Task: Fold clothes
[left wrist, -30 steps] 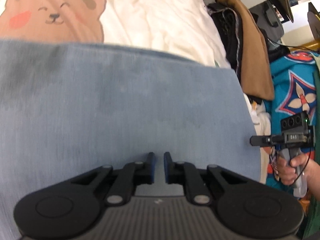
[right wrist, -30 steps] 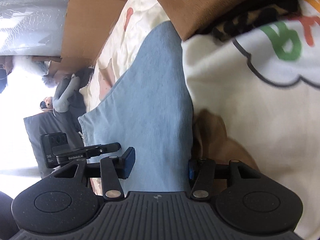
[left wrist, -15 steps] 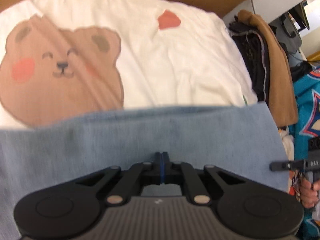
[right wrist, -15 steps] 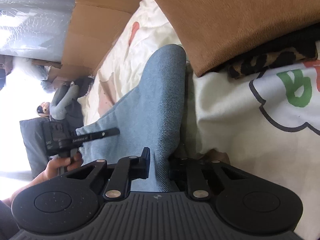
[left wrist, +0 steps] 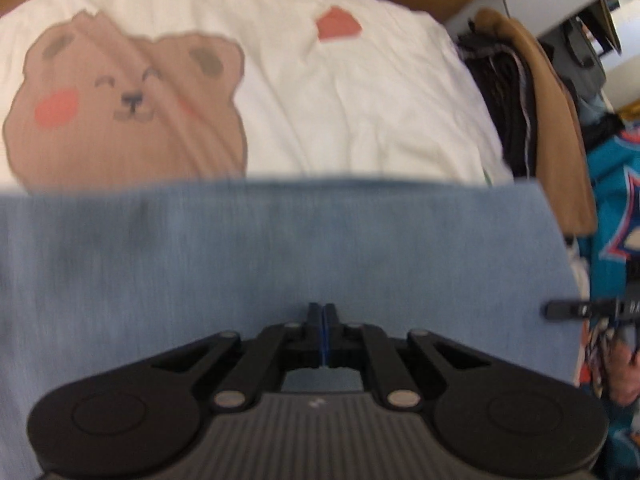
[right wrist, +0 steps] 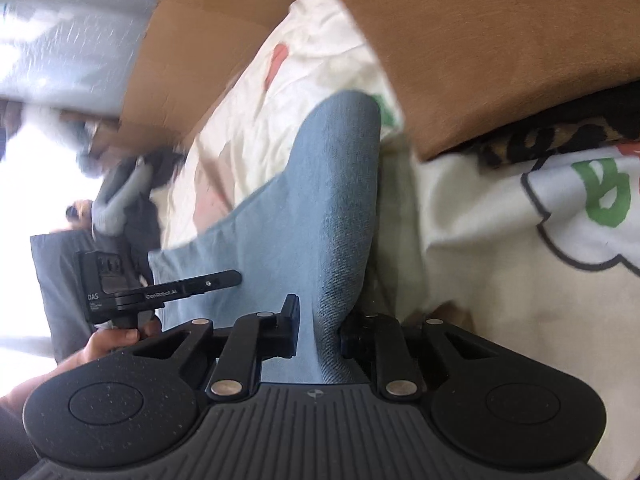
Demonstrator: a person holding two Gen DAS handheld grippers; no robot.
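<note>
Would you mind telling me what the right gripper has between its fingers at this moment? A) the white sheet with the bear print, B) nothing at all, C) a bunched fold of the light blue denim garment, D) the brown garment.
C: in the right wrist view the right gripper has its fingers closed on a bunched fold of the light blue denim garment, while the brown garment lies apart beyond it.

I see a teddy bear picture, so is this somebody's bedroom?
Probably a bedroom or laundry spot: a white bear-print sheet spread like bedding, a blue garment on it, and piled clothes beside it.
</note>
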